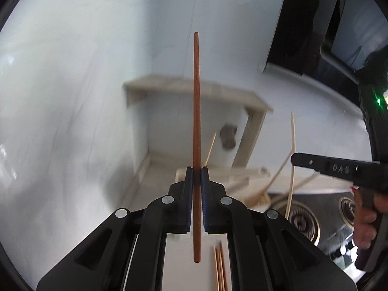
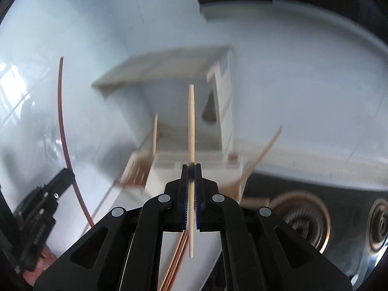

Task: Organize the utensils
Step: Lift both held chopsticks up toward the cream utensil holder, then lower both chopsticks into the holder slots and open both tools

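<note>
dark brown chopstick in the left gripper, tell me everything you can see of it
The dark brown chopstick is a single slim, smooth stick, reddish brown and wood-like, tapering toward its far tip. The left gripper is shut on it around mid-length, blue pads pressing both sides, so it runs straight along the fingers with its thicker end sticking back past them. It is lifted clear of the white counter, touching nothing else. In the right wrist view it shows as a curved reddish line at the left.

You work in a home kitchen: gas burners (image 2: 302, 214) sit in a dark hob beside a white marble counter (image 1: 60, 121), where a wooden rack (image 1: 194, 89) stands.
</note>
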Tool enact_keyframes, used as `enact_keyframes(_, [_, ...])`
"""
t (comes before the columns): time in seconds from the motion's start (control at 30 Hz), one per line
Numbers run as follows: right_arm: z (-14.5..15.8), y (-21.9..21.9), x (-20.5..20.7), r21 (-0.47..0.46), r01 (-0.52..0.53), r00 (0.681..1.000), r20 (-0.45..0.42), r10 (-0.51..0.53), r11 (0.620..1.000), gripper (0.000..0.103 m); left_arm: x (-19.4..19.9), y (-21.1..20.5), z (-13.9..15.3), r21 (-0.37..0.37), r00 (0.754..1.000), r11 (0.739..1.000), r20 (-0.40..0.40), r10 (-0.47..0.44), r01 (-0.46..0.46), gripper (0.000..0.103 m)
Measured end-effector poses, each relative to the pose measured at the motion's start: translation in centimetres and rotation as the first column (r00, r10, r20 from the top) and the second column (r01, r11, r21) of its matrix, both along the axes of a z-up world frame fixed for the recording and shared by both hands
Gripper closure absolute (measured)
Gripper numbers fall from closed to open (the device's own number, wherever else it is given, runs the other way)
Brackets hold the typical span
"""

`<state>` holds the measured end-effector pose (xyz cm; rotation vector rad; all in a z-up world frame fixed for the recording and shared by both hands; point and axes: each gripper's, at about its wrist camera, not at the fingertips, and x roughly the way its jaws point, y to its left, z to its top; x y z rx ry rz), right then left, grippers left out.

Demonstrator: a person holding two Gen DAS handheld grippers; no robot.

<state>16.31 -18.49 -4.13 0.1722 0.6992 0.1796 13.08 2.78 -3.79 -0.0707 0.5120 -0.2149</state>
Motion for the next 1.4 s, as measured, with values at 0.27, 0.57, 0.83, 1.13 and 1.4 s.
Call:
enact_keyframes(0.27, [-0.6, -0.1, 3.0, -0.028, 0.054, 0.993, 0.111, -0.051, 0.998, 0.098, 4.2, -1.6, 1.2, -0.023, 0.990, 0.999, 0.136, -0.045, 0.048, 0.097])
enact_keyframes(0.57, [-2.5, -0.8, 3.8, -0.037, 0.117, 0.973, 0.205, -0.107, 0.992, 0.098, 5.6, -1.8, -1.7, -0.029, 0.974, 0.999, 0.222, -0.038, 0.045, 0.097])
enact_keyframes(0.83, [-4.0, -0.7, 3.9, -0.056, 0.134, 0.964, 0.238, -0.117, 0.989, 0.098, 5.3, -2.7, -3.6, -0.016, 0.957, 0.999, 0.288, -0.034, 0.041, 0.097])
enact_keyframes(1.13, [-5.1, -0.4, 4.2, -0.088, 0.137, 0.966, 0.231, -0.114, 0.987, 0.098, 5.8, -2.4, -5.7, -0.023, 0.960, 0.999, 0.280, -0.021, 0.029, 0.097])
enact_keyframes(1.4, [-5.1, -0.1, 3.8, -0.096, 0.130, 0.965, 0.242, -0.103, 0.987, 0.097, 5.2, -3.0, -6.0, 0.029, 0.951, 0.999, 0.307, -0.039, 0.032, 0.096])
